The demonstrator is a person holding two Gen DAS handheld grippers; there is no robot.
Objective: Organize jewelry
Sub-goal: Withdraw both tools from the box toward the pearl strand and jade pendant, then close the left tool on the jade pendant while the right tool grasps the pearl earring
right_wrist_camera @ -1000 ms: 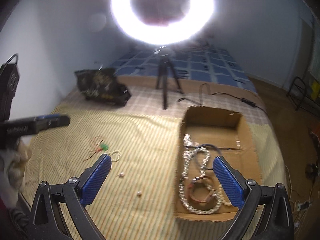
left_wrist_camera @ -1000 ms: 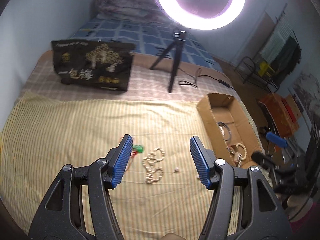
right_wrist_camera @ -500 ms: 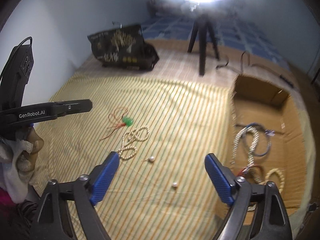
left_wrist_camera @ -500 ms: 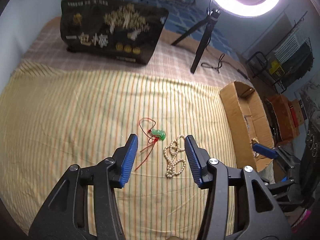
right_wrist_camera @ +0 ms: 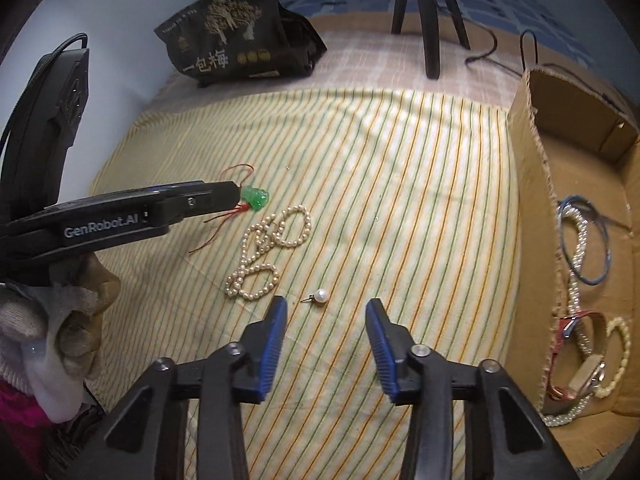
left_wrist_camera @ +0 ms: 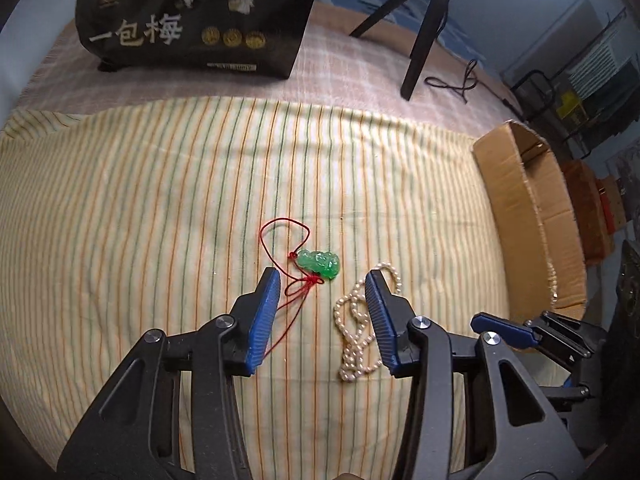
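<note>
A green jade pendant on a red cord lies on the striped cloth, also in the right wrist view. My left gripper is open, low over the cord just short of the pendant. A pearl necklace lies beside its right finger; it also shows in the right wrist view. My right gripper is open and empty, with a pearl earring between its fingertips. The cardboard box to the right holds several bracelets and necklaces.
A black printed bag stands at the back of the bed. A black tripod with a cable stands behind the cloth. The box sits at the right edge of the bed. Furniture lies beyond it.
Both grippers have moved forward and down toward the cloth. The left one closed in on the pendant and cord; the right one swung left from the box to the pearl earring.
</note>
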